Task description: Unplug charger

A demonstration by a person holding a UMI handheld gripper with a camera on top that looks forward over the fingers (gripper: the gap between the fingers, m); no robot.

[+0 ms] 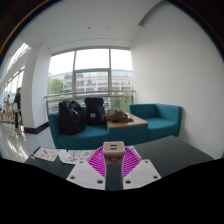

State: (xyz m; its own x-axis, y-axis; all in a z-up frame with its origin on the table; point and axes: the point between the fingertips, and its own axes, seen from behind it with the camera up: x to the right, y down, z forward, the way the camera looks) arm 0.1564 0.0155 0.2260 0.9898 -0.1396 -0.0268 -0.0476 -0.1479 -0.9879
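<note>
A small beige charger block (113, 150) with a slot on its top face sits at the tips of my gripper (113, 158). Both magenta pads (98, 161) press against its sides, so the gripper is shut on it. The charger is lifted above the dark tabletop (172, 150), and no socket or power strip shows near it. A dark strip runs down from under the charger between the white fingers (86, 176); I cannot tell whether it is a cable.
Two printed cards (46, 154) lie on the dark table left of the fingers. Beyond are teal sofas (157, 117), two black backpacks (71, 116), a low wooden table (128, 122), large windows, and a person (17, 105) standing at the far left.
</note>
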